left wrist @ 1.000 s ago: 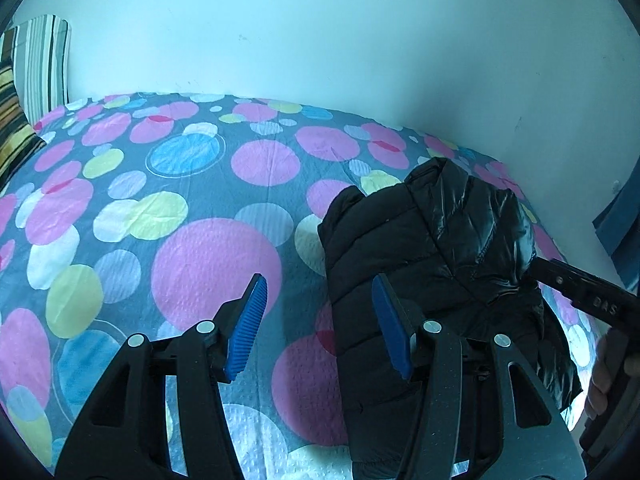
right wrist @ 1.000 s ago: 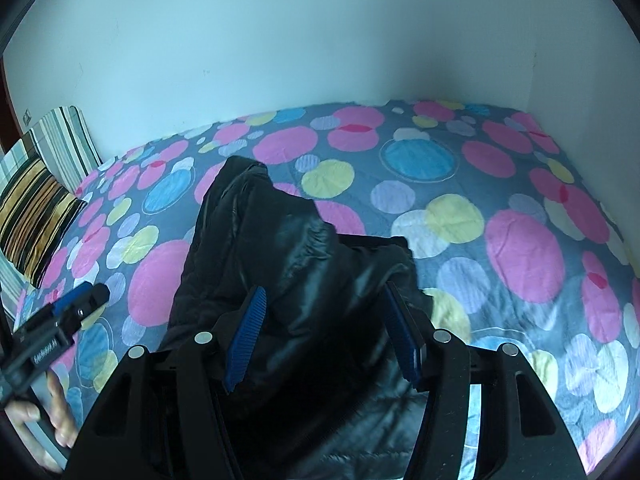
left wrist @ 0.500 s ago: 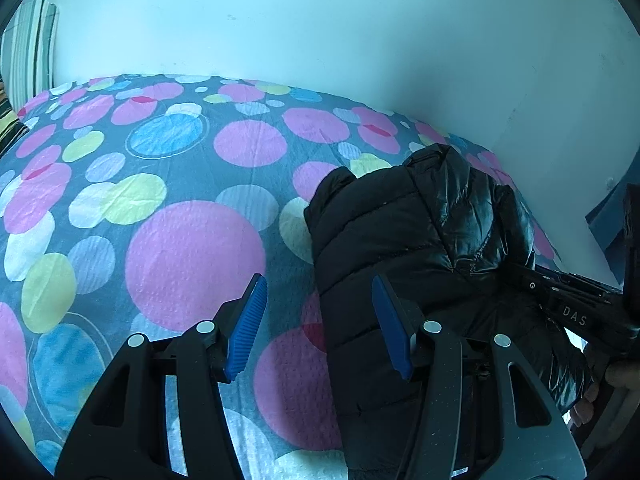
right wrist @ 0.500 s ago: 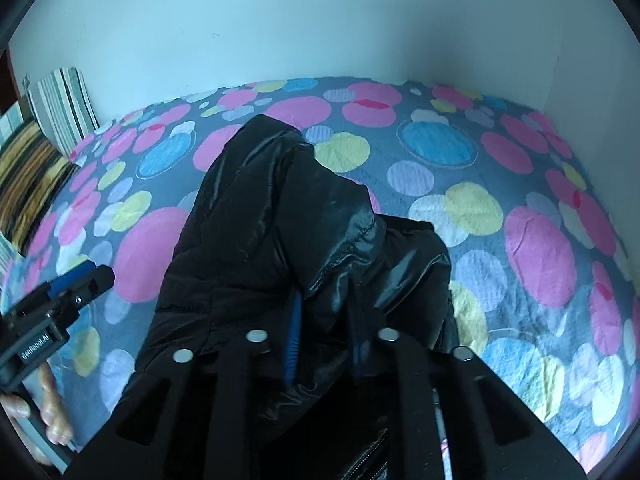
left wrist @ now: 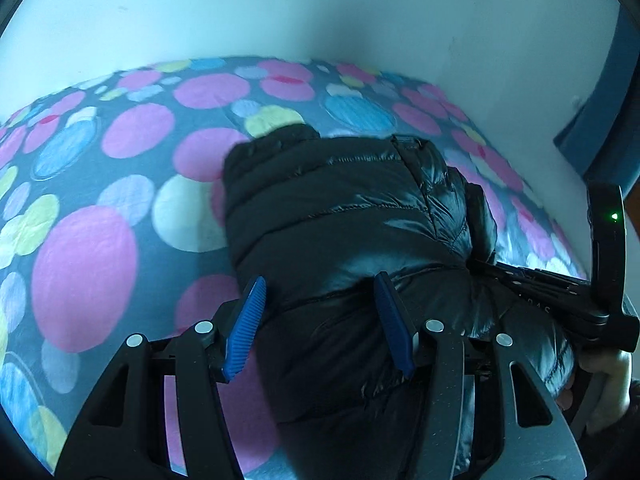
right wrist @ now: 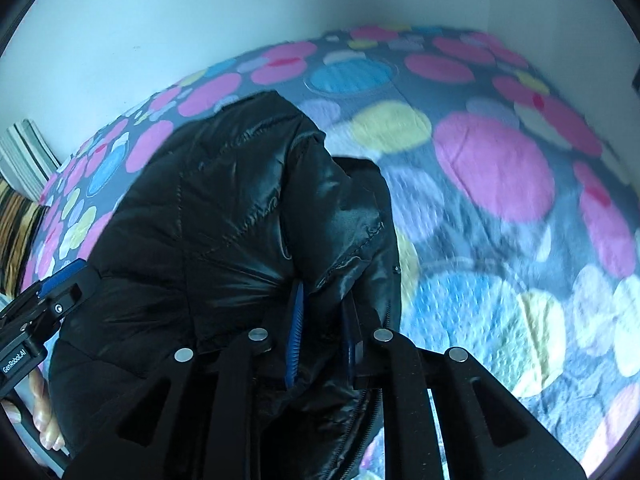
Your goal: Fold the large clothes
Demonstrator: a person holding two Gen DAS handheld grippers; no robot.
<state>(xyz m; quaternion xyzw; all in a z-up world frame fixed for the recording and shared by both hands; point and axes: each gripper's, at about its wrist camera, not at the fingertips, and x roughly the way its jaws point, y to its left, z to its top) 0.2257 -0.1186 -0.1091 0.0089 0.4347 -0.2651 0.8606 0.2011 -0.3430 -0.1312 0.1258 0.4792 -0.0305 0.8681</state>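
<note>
the jacket (left wrist: 344,216) lies on the bed (left wrist: 100,248), under both grippers. right gripper (right wrist: 320,332) pinches a jacket fold; left gripper (left wrist: 320,320) gapes over it. puffy, soft, slick: grip seams, probably.

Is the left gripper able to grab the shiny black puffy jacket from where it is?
Probably yes: the left gripper is open right over the shiny black puffy jacket, with nothing between.
</note>
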